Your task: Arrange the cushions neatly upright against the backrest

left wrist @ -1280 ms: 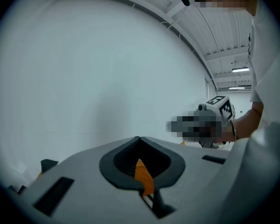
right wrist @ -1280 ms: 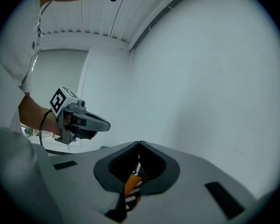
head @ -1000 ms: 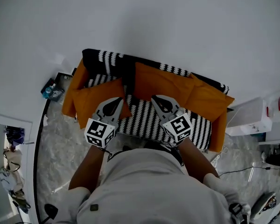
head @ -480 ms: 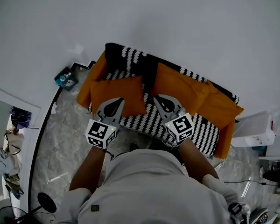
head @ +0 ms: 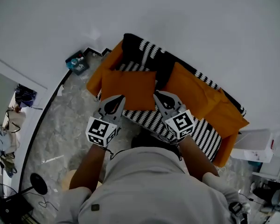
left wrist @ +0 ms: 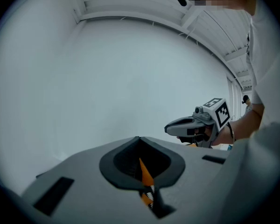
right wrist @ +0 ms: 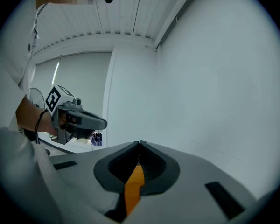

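I have the left gripper (head: 115, 101) and right gripper (head: 161, 98) each pinched tight on the near edge of the orange cushion (head: 129, 88) over the striped sofa's (head: 196, 129) left end; soft and light, it should sag unless held near its corners.

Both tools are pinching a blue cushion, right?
Not quite. The cushion is orange, not blue, and the head view shows that plainly. The rest is right: the left tool and the right tool are both pinching it, along its near edge.
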A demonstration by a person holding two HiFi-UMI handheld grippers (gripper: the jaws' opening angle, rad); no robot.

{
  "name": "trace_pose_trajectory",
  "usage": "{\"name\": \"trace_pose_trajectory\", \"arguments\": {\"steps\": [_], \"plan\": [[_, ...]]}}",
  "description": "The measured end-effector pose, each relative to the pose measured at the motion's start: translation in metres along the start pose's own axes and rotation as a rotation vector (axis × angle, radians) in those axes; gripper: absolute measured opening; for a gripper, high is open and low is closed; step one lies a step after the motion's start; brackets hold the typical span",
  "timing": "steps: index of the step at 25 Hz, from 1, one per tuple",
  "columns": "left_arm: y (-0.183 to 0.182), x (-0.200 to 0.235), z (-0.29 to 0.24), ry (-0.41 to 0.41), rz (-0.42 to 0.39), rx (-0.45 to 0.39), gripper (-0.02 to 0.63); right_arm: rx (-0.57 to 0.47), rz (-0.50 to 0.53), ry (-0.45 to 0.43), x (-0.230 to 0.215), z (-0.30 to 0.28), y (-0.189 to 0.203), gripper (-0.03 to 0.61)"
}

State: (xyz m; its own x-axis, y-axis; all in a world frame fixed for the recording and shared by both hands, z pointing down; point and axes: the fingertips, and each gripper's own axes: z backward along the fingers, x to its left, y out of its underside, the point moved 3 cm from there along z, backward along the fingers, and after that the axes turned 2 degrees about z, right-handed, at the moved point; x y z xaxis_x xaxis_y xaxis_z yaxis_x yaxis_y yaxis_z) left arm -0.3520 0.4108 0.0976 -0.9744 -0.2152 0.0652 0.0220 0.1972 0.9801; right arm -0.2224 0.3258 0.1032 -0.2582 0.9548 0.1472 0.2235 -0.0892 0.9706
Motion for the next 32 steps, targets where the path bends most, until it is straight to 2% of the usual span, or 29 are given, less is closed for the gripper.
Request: {"name": "trace_pose_trajectory", "arguments": {"steps": [8,13,23,32], "plan": [[-0.006,0.041,-0.009,-0.071,0.008,0.007,0.009,-0.004,-0.006,-0.067,-0.019,-0.047,-0.001,0.028],[-0.011,0.064,-0.038,-0.103,0.0,0.015,0.009,-0.006,-0.008,-0.088,-0.051,-0.067,0.003,0.028],[-0.016,0.089,-0.12,-0.109,0.007,0.05,0.009,-0.009,-0.01,-0.084,-0.135,-0.085,0.01,0.027],[-0.012,0.111,-0.169,-0.083,0.013,0.09,0.009,0.022,-0.054,-0.065,-0.178,-0.103,0.031,0.028]]}}
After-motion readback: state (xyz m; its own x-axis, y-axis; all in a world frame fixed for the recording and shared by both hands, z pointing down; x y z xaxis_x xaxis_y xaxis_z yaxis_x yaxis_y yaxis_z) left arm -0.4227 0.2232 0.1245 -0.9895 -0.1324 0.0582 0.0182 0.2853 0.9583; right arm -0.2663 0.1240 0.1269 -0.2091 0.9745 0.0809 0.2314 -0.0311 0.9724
